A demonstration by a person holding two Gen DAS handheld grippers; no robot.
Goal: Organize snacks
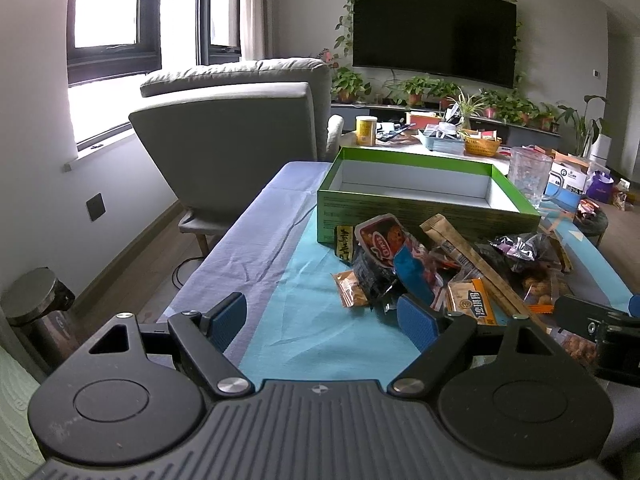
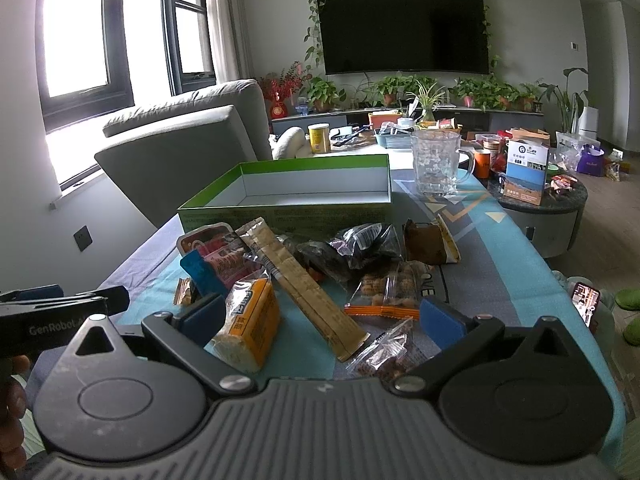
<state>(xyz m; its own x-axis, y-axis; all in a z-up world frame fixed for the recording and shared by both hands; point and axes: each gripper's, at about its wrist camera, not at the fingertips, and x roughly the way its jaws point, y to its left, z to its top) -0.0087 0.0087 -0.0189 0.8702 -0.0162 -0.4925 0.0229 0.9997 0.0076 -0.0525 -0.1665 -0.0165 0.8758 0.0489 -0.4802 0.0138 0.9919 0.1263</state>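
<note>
A heap of snack packets [image 1: 448, 268] lies on the blue tablecloth in front of an empty green box [image 1: 416, 196] with a white inside. My left gripper [image 1: 322, 318] is open and empty, low over the cloth at the heap's left edge. In the right wrist view the same heap [image 2: 320, 280] shows a long tan stick pack [image 2: 304, 284], an orange packet [image 2: 250, 320] and clear nut bags [image 2: 384, 284]. My right gripper [image 2: 322, 320] is open, its fingers on either side of the near packets, holding nothing. The green box [image 2: 288, 192] stands behind the heap.
A clear glass mug [image 2: 436, 162] stands right of the box. A grey armchair [image 1: 240, 132] sits off the table's far left. A cluttered table and a round side table [image 2: 540, 204] are behind and to the right. A phone [image 2: 586, 304] lies at the right edge.
</note>
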